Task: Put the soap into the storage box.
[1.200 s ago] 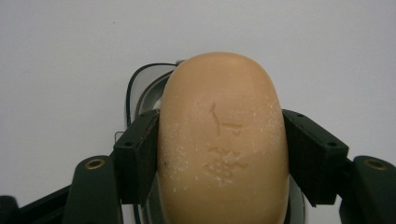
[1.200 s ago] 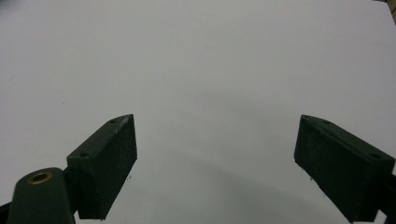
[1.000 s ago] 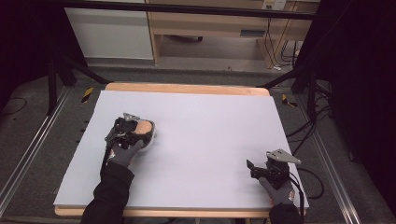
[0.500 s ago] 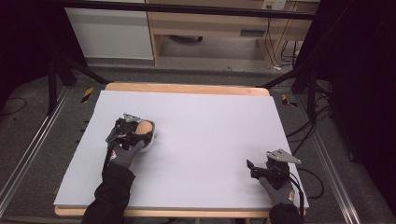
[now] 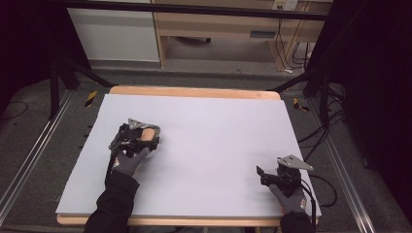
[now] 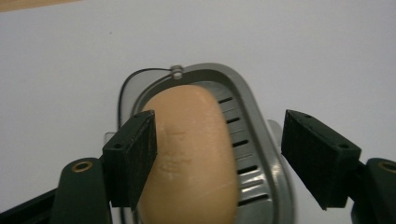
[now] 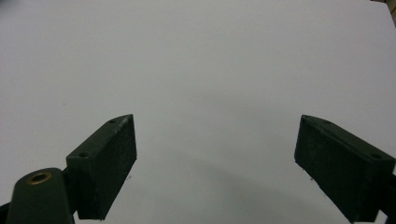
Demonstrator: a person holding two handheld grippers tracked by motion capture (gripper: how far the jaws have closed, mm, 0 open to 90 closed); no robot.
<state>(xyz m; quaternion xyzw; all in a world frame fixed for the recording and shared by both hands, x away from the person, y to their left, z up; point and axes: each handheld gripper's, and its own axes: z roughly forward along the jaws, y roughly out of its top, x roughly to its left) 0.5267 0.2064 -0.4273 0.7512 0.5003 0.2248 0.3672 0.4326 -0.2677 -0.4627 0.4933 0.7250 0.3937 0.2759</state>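
Note:
A tan bar of soap (image 6: 191,154) lies in a grey slotted soap dish (image 6: 256,122) on the white tabletop (image 5: 218,121). My left gripper (image 6: 217,140) is open and straddles the dish: its left jaw sits against the soap's side, while the right jaw stands clear of the dish rim. From the high view, the left gripper (image 5: 137,136) is at the table's left, with the soap (image 5: 148,132) showing at its tip. My right gripper (image 5: 270,174) rests open near the front right corner. Between its jaws, the right gripper (image 7: 217,135) has nothing but bare table.
The table's wooden edge (image 5: 194,91) runs along the far side. Beyond it stand a wooden bench (image 5: 218,26) and a white panel (image 5: 114,34). Metal rails (image 5: 29,160) flank the table, and cables (image 5: 323,182) trail off at the right.

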